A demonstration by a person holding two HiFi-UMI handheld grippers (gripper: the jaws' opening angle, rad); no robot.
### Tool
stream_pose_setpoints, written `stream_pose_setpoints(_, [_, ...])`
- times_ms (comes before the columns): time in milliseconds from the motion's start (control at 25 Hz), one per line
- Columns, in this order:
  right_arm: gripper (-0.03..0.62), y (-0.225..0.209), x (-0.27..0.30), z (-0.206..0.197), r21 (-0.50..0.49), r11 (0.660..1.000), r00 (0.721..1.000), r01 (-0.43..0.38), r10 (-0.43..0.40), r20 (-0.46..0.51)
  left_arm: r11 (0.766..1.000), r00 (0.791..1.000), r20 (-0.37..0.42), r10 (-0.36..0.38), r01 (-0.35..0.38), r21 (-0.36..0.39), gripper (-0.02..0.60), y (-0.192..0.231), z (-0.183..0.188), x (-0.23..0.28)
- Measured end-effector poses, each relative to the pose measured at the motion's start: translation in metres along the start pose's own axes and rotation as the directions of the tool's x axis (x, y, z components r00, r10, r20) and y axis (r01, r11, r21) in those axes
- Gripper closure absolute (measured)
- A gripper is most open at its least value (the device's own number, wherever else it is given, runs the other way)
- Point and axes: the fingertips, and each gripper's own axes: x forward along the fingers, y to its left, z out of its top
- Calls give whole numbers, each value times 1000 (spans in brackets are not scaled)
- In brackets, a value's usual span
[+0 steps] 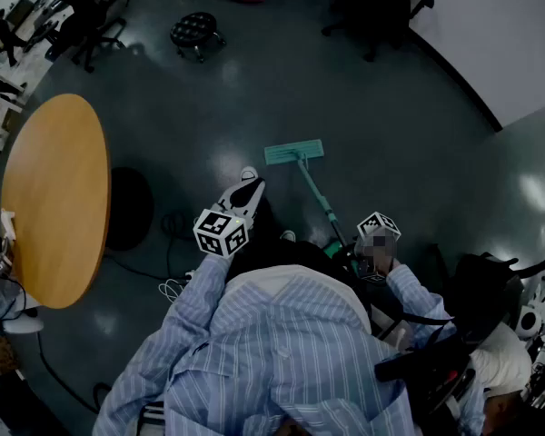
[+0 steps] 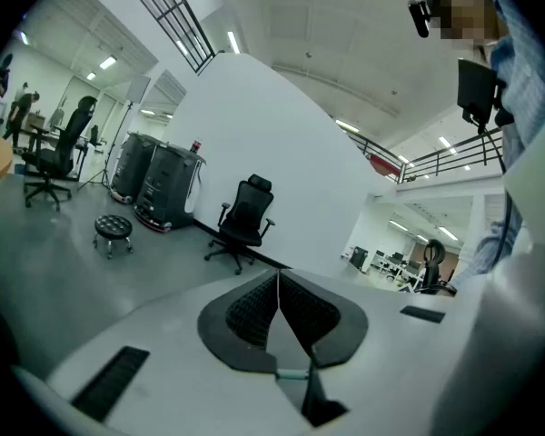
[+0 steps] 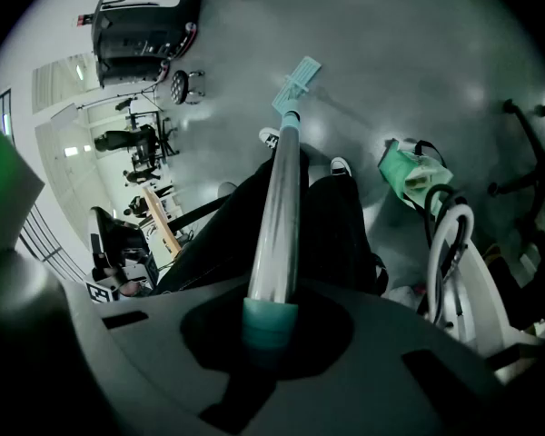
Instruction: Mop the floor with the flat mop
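The flat mop's teal head [image 1: 293,152] lies flat on the dark floor ahead of my feet, and its handle [image 1: 320,199] slants back to my right side. My right gripper [image 1: 363,248] is shut on the top of that handle; in the right gripper view the metal shaft [image 3: 280,216] and its teal end cap [image 3: 271,321] sit between the jaws, with the mop head [image 3: 297,80] far below. My left gripper [image 1: 251,189] hovers over my legs, apart from the mop, and points forward. Its ribbed pads [image 2: 254,312] are pressed together with nothing between them.
A round wooden table [image 1: 54,198] stands at the left, with cables [image 1: 173,284] on the floor beside it. A black stool [image 1: 195,30] and office chairs [image 1: 372,7] stand farther off. A dark bag [image 1: 477,289] and equipment crowd my right; a teal container [image 3: 413,175] sits there too.
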Motion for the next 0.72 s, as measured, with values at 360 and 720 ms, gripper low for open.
stream_pose_setpoints(360, [577, 6, -6, -4, -4, 1000, 1000, -3, 3, 2, 999, 996, -81, -28, 25, -40, 568, -10, -6, 4])
stream_pose_setpoints(720, [577, 8, -10, -1, 2, 1000, 1000, -18, 18, 2, 1000, 991, -135, -6, 9, 19, 568, -8, -12, 16])
